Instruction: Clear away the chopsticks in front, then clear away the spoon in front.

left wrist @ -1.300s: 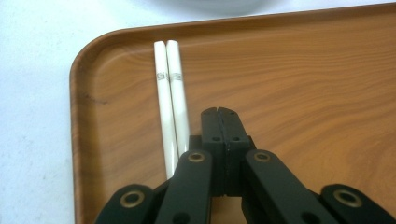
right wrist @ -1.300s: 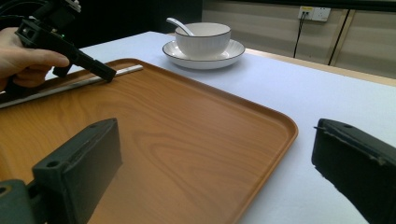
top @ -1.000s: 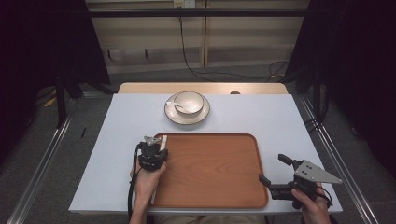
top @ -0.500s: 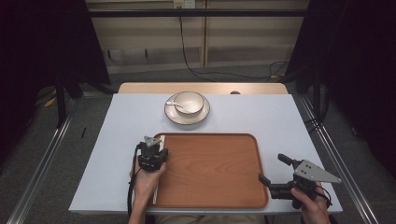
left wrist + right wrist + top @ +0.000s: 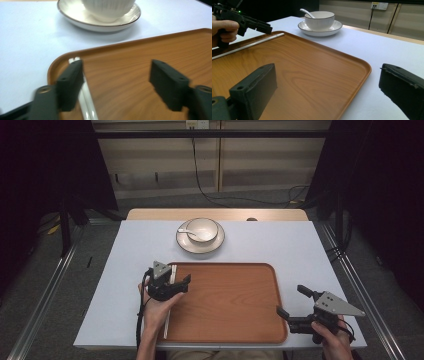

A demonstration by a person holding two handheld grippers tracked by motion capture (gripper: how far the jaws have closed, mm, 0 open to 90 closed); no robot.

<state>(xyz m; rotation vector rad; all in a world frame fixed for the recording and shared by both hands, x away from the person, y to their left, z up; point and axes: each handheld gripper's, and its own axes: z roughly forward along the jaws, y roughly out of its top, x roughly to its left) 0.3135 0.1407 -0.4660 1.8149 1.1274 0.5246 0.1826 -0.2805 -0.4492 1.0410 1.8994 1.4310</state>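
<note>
My wooden tray (image 5: pixel 230 302) lies flat on the white bench (image 5: pixel 125 265), close to my side. Its raised rim runs all the way round. Most of the tray floor is bare, so there is lots of room to move over it. A strip of bench shows on the left of the tray and on the right.

Two white chopsticks (image 5: pixel 86 100) lie side by side along the tray's left rim, just inside it. My left tool (image 5: pixel 172 282) is right above them. Its jaws have just been opening and now stand wide apart. One jaw sits over the chopsticks, and the other is over bare wood. Nothing is pinched between them.

My right tool (image 5: pixel 295 302) is at the tray's right near corner. Its jaws are apart too, with nothing in them.

A bowl (image 5: pixel 202 230) with a spoon (image 5: pixel 188 232) sits on a saucer (image 5: pixel 200 245) past the tray's far rim, well apart from both tools.
</note>
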